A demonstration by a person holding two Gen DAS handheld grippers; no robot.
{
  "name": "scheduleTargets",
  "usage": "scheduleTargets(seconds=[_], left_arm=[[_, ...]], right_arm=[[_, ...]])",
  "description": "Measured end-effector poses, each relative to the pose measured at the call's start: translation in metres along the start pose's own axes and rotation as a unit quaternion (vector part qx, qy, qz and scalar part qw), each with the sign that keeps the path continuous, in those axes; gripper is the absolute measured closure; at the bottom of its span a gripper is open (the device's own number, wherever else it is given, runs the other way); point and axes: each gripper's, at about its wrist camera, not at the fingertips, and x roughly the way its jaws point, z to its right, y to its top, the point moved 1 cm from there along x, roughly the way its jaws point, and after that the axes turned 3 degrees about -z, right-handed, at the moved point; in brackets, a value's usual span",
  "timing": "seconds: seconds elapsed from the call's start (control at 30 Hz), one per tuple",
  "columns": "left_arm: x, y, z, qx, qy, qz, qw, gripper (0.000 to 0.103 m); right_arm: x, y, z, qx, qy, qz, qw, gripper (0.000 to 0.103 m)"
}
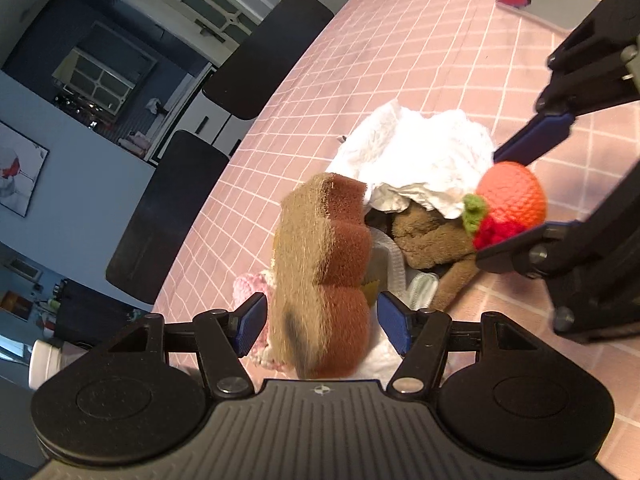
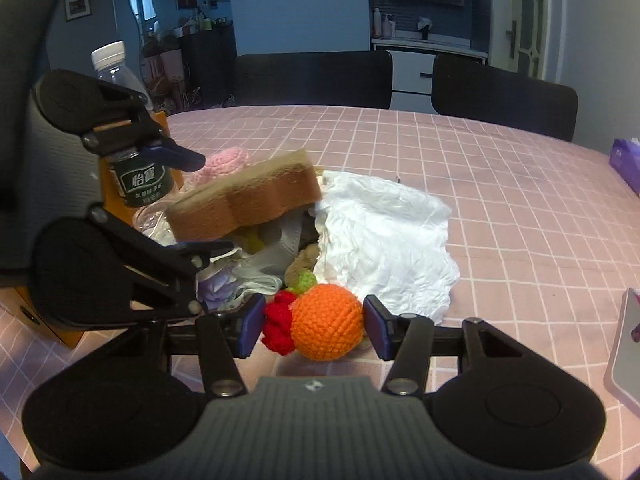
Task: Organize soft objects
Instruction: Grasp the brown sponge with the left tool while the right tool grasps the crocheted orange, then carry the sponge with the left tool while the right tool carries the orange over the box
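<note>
A brown sponge (image 1: 320,264) stands between the pads of my left gripper (image 1: 322,322); the jaws stand wide around it with gaps on both sides, and it looks blurred. It also shows in the right wrist view (image 2: 244,200). My right gripper (image 2: 314,326) has its pads around an orange crocheted ball (image 2: 328,322) with a red and green tuft, seen from the left wrist too (image 1: 510,196). A crumpled white cloth (image 2: 384,240), a brown plush toy (image 1: 428,236) and a pink crocheted piece (image 2: 226,162) lie in a pile on the pink checked tablecloth (image 2: 500,200).
A water bottle (image 2: 132,136) and an orange box (image 2: 60,320) stand at the left of the pile. A purple tissue box (image 2: 626,160) and a phone-like slab (image 1: 548,4) lie farther off. Two black chairs (image 2: 504,100) stand at the far table edge.
</note>
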Motion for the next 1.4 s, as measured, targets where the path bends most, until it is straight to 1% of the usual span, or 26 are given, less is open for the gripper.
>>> scheduleTargets(seconds=[0.03,0.1,0.17,0.2,0.23,0.27,0.37,0.47,0.57,0.73,0.87,0.93,1.07,1.13,1.3,1.4], left_arm=[[0.004,0.001,0.001,0.003,0.004,-0.002,1.0,0.03],[0.01,0.002,0.003,0.008,0.014,-0.005,0.9999,0.036],[0.014,0.003,0.004,0.009,0.017,-0.008,0.9998,0.051],[0.015,0.002,0.004,0.005,0.018,-0.008,0.9998,0.052],[0.014,0.002,0.002,0.0,0.017,-0.005,0.9998,0.058],[0.014,0.001,0.001,-0.006,0.017,-0.003,0.9998,0.061],[0.007,-0.001,-0.008,-0.029,0.018,0.011,0.9994,0.065],[-0.009,-0.004,-0.016,-0.059,0.016,0.029,0.9977,0.066],[-0.028,-0.01,-0.028,-0.1,-0.005,0.043,0.994,0.066],[-0.067,-0.028,-0.045,-0.164,-0.049,0.066,0.983,0.066],[-0.092,-0.048,-0.065,-0.217,-0.089,0.075,0.9692,0.066],[-0.104,-0.06,-0.076,-0.24,-0.102,0.079,0.9622,0.066],[-0.127,-0.088,-0.097,-0.276,-0.105,0.083,0.9517,0.066],[-0.134,-0.102,-0.108,-0.294,-0.104,0.077,0.9469,0.066],[-0.142,-0.14,-0.134,-0.333,-0.075,0.041,0.9392,0.066],[-0.138,-0.163,-0.149,-0.362,-0.074,0.006,0.9291,0.066]], right_arm=[[0.002,0.0,0.0,0.001,0.001,-0.001,1.0,0.05],[0.003,-0.001,-0.001,0.002,0.005,-0.003,1.0,0.05],[0.006,-0.001,-0.003,0.002,0.007,-0.004,1.0,0.05],[0.006,-0.002,-0.004,0.002,0.008,-0.005,1.0,0.05],[0.007,-0.002,-0.004,0.001,0.008,-0.005,1.0,0.05],[0.007,-0.002,-0.005,0.0,0.008,-0.005,1.0,0.05],[0.005,-0.002,-0.006,-0.004,0.008,-0.004,1.0,0.05],[0.002,-0.002,-0.009,-0.008,0.009,0.0,1.0,0.05],[-0.005,-0.001,-0.015,-0.013,0.01,0.006,1.0,0.05],[-0.02,0.001,-0.024,-0.018,0.026,0.016,0.999,0.05],[-0.034,0.002,-0.038,-0.032,0.038,0.03,0.998,0.05],[-0.041,0.005,-0.045,-0.039,0.05,0.037,0.997,0.05],[-0.056,0.012,-0.065,-0.057,0.083,0.053,0.993,0.05],[-0.063,0.016,-0.076,-0.067,0.104,0.06,0.99,0.05],[-0.069,0.031,-0.108,-0.09,0.164,0.067,0.98,0.05],[-0.069,0.041,-0.134,-0.115,0.2,0.065,0.971,0.05]])
